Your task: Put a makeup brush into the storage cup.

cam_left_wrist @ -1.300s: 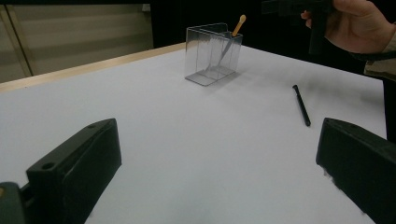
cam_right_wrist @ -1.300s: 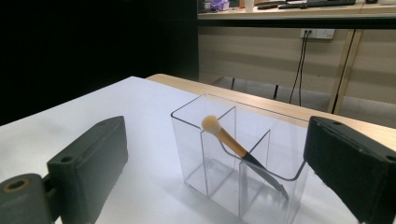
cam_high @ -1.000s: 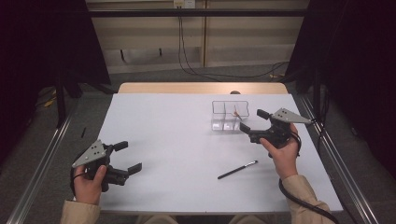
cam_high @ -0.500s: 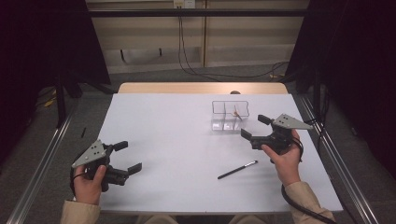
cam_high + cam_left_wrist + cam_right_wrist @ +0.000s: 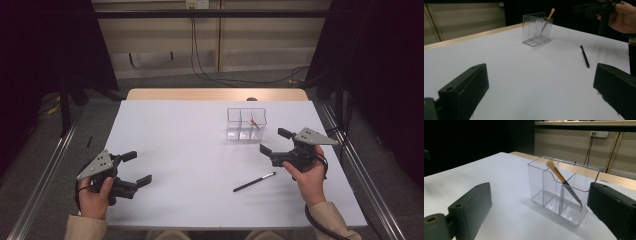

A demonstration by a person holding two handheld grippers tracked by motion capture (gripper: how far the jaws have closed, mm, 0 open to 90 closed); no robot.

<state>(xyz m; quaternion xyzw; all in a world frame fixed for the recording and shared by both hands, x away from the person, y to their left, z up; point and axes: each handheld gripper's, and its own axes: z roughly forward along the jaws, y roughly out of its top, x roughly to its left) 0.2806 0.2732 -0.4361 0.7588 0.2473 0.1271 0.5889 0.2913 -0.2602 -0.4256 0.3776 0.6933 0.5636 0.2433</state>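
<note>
We note the left gripper (image 5: 131,169) low at the near left of the table (image 5: 175,145), jaws apart with nothing between them. The black pen (image 5: 254,182) lies flat on the table, near the right gripper (image 5: 274,141) and on the person's side of it, well apart from the left one. Its long axis runs diagonally, one end toward the near left, the other toward the far right. The right gripper is held above the table with jaws apart and empty, facing the clear organiser (image 5: 564,187). Farther off, that three-compartment organiser holds a brush (image 5: 564,182) leaning tilted in its right compartment as the high view shows it, tan tip up.
</note>
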